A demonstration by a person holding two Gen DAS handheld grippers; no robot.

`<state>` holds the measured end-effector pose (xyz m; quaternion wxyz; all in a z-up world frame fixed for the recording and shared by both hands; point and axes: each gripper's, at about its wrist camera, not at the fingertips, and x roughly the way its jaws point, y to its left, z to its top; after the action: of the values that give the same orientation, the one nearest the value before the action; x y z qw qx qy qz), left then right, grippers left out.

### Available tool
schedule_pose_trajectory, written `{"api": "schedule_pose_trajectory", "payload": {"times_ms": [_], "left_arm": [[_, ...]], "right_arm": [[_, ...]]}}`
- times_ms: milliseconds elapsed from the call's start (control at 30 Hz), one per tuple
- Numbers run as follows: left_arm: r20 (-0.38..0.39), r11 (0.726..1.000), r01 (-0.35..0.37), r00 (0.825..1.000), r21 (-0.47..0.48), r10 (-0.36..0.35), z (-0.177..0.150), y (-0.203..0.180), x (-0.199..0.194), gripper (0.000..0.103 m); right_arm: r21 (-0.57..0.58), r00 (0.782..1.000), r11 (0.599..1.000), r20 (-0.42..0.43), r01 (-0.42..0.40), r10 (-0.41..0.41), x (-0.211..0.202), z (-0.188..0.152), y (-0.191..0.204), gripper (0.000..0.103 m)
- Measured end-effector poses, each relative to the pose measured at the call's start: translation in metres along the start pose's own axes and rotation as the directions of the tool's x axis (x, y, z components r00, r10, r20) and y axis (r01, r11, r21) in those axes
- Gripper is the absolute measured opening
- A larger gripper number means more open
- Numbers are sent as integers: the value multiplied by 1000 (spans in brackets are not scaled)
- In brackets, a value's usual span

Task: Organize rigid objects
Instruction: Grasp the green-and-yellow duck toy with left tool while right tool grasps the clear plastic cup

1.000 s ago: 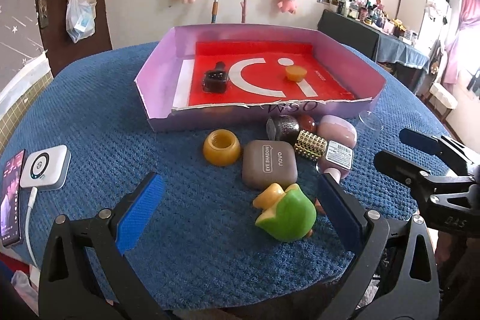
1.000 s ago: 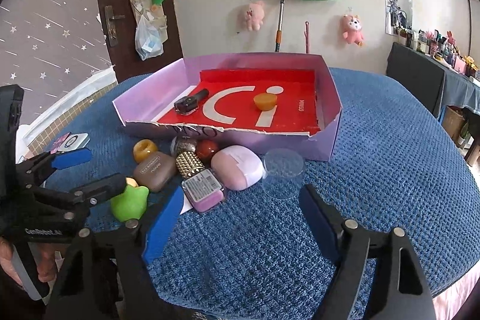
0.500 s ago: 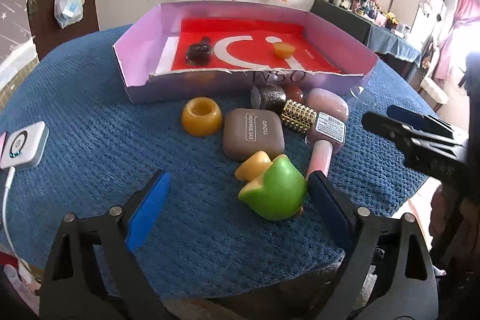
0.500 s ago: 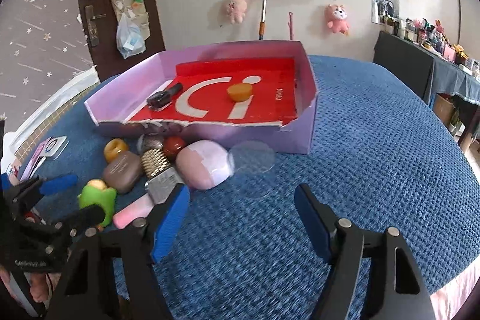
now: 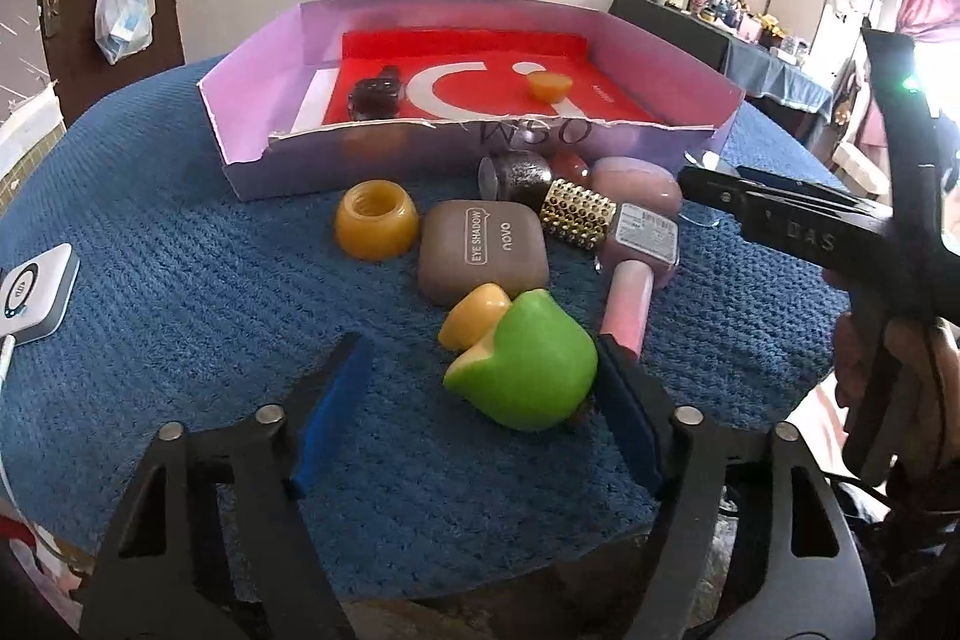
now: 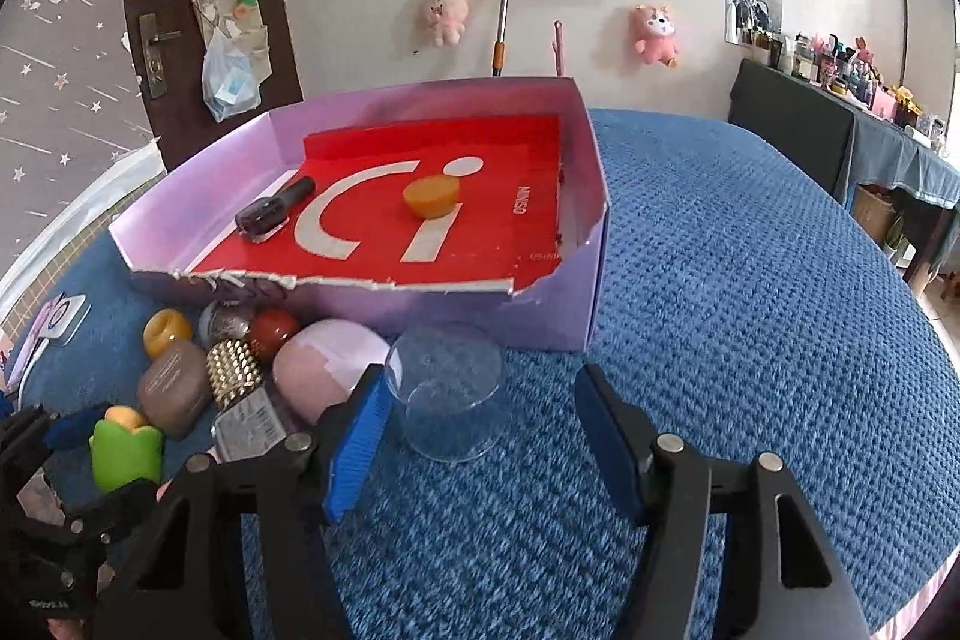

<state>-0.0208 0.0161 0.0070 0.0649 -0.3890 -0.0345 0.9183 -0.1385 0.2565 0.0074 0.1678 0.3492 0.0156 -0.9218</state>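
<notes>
Now: left claw [image 5: 480,400] apart, just closing, green toy [image 5: 528,364] against right pad only | right claw [image 6: 480,436] apart, just closing round clear cup [image 6: 447,400] before box [image 6: 591,160] | risk: one-sided push skids toy; cup slips or tips

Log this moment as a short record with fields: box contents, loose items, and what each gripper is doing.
box: purple box on the blue cloth
in box: dark nail polish bottle; small orange cap
loose in front: brown eyeshadow case, amber ring, green toy, clear cup, among others
left gripper: jaws just closing, green toy between them, not yet clamped
right gripper: jaws just closing, either side of the clear cup, not gripping
</notes>
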Motion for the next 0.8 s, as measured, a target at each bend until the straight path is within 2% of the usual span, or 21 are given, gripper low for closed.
{"api": "schedule_pose_trajectory", "payload": {"times_ms": [67, 133, 167, 267, 400, 800], "left_arm": [[-1, 1000, 27, 1000, 3, -27, 0, -2, 0, 53], [-1, 999, 33, 999, 30, -33, 1, -8, 0, 49], [2, 999, 24, 1000, 45, -24, 0, -11, 0, 49], [11, 997, 19, 1000, 69, -20, 0, -15, -1, 49], [10, 998, 48, 999, 44, -48, 1, -9, -3, 49], [60, 999, 27, 998, 33, -29, 4, -4, -17, 48]], "right_arm": [[10, 1000, 1000, -2, -20, 20, 2, 2, -2, 60], [12, 998, 998, -3, -55, 55, 3, 3, -1, 44], [10, 998, 998, -4, -68, 68, 3, 4, 1, 42], [-3, 998, 998, -5, -56, 56, 1, 3, 4, 41], [5, 998, 998, -5, -58, 58, -3, 1, 4, 41], [-4, 995, 995, 20, -99, 99, -29, -3, 12, 41]]}}
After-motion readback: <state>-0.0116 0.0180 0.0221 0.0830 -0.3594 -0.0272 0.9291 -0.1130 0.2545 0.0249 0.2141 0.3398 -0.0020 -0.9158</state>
